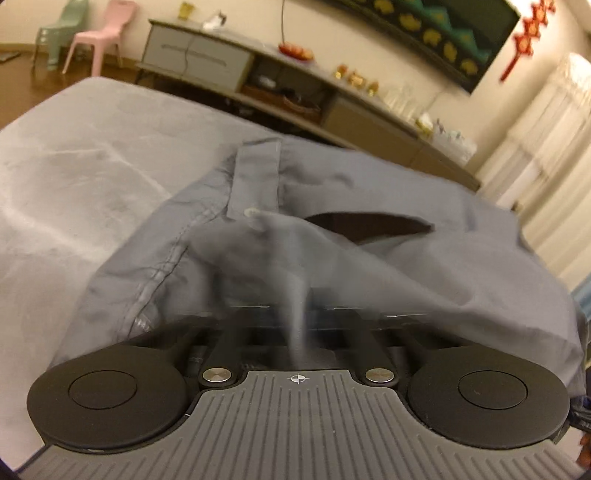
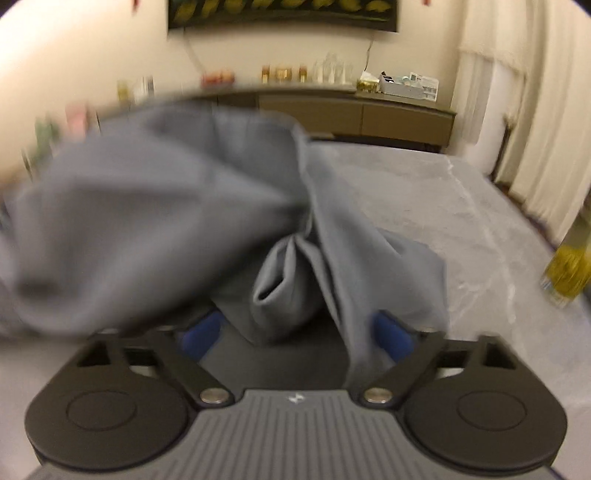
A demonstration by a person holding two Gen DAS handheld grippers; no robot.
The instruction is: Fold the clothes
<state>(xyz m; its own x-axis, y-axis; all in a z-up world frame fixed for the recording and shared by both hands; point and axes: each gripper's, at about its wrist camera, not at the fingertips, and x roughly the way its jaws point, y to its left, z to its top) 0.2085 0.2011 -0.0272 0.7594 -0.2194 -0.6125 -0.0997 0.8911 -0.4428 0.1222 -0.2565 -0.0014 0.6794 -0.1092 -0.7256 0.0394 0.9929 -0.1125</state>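
Left gripper (image 1: 295, 314) first: its jaws are clamped tight on a pinch of the grey-blue shirt (image 1: 332, 229), which spreads away toward twelve o'clock over the grey bedspread (image 1: 74, 184), button placket (image 1: 255, 181) at eleven. A pink chair (image 1: 101, 35) stands far off at ten. Over to the right gripper (image 2: 295, 328): blue fingers (image 2: 391, 339) parted, a fold of shirt (image 2: 184, 206) hanging loosely between them, cloth bunching toward ten o'clock, bedspread (image 2: 443, 221) at two.
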